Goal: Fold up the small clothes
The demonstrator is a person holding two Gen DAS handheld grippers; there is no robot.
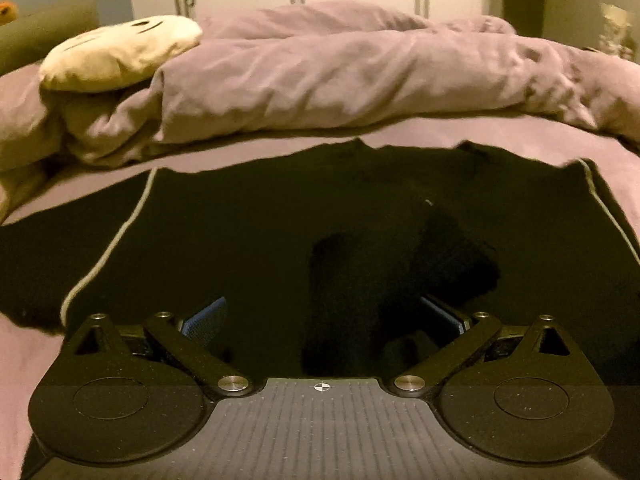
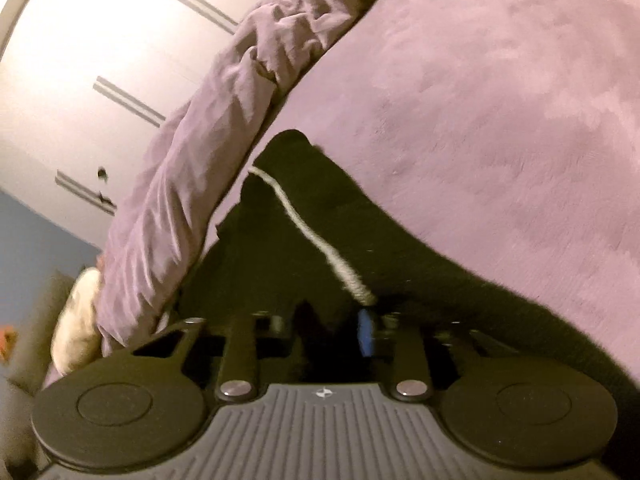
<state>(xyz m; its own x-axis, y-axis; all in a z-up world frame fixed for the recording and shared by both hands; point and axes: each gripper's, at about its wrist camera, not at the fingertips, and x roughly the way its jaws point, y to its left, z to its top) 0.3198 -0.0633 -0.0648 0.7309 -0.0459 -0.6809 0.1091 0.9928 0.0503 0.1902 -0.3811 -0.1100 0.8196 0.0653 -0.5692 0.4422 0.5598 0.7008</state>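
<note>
A black garment [image 1: 280, 220] with a thin white piping stripe [image 1: 116, 240] lies spread flat on the mauve bed sheet [image 1: 440, 132]. My left gripper [image 1: 324, 316] hovers low over its near part, jaws wide open, blue pads [image 1: 206, 320] apart and nothing between them. In the right wrist view the same black garment [image 2: 320, 216] with its white stripe [image 2: 304, 228] runs into my right gripper [image 2: 328, 328]. The right jaws are drawn close together on the black fabric near the stripe, one blue pad [image 2: 366, 332] showing. The view is tilted.
A crumpled mauve duvet [image 1: 340, 76] lies across the back of the bed, with a cream smiley pillow [image 1: 120, 52] at the left. White wardrobe doors [image 2: 100, 60] stand behind. Bare sheet [image 2: 500, 100] stretches to the right of the garment.
</note>
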